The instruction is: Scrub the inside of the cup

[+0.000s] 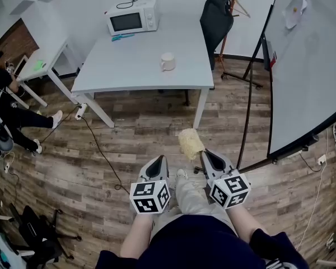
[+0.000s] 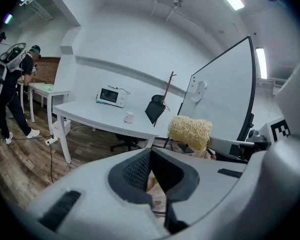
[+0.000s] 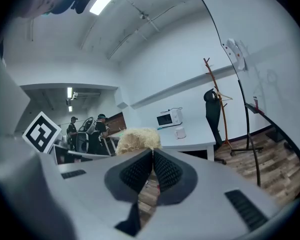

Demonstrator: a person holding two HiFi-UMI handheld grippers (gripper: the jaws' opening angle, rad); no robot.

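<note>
Cup [image 1: 167, 61] stood upright on the white table [image 1: 129, 74], toward its right front part and well apart from both grippers (the person stood on the wood floor, short of the table). Jaws of the left gripper [image 1: 158, 161] were pressed together with nothing between them. Those of the right gripper [image 1: 206, 156] were closed narrow on the near edge of a straw-coloured scrubber [image 1: 190, 143], which stuck out past the tips toward the table.

Step in hand, as judged: the approach, with no scrubbing begun. To do it well:
- close the gap to the table first, and hold the pinch on the scrubber firm, since only its edge seemed gripped
- open the left gripper and steady the cup by its wall before the scrubber goes in; a light cup would likely slide or tip under a push
- bring the scrubber in through the mouth from above, then work it round the inner wall and down to the bottom

Count: one cup, one scrubber, two grippers, one microwave [image 1: 131, 18] at the far end of the table.
</note>
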